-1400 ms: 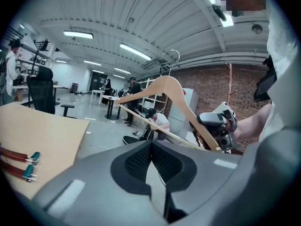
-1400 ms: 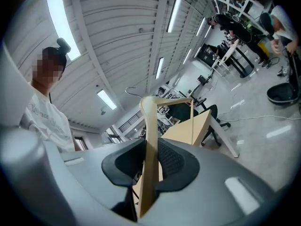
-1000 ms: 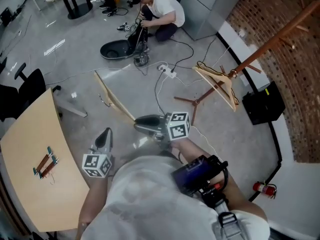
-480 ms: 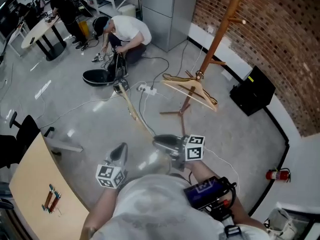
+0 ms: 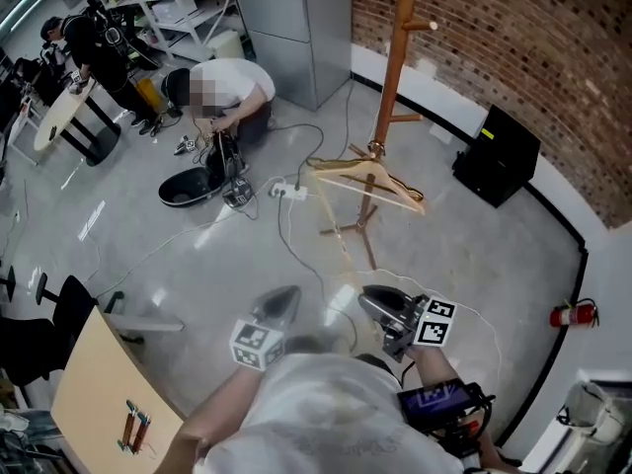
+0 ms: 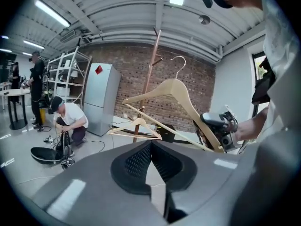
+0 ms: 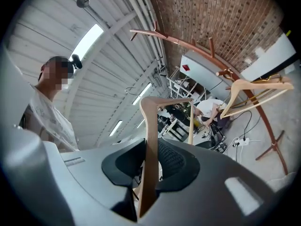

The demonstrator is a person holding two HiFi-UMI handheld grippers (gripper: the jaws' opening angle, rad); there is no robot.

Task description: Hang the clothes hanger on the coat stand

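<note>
Carrying step: right gripper point(image 5: 380, 304) clamps the wooden hanger point(image 7: 149, 149), left gripper point(image 5: 279, 304) closed empty; next likely hook it onto the upper-centre coat stand point(image 5: 393, 77)

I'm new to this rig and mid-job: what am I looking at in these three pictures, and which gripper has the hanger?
There is no robot arm here: a person carries a two-jaw gripper in each hand. The head view looks down from their head, and each gripper view looks along its own jaws. The right gripper is clamped on a wooden hanger. The left gripper is shut and empty. Ahead stands the coat stand, with another hanger already hanging low on it.
</note>
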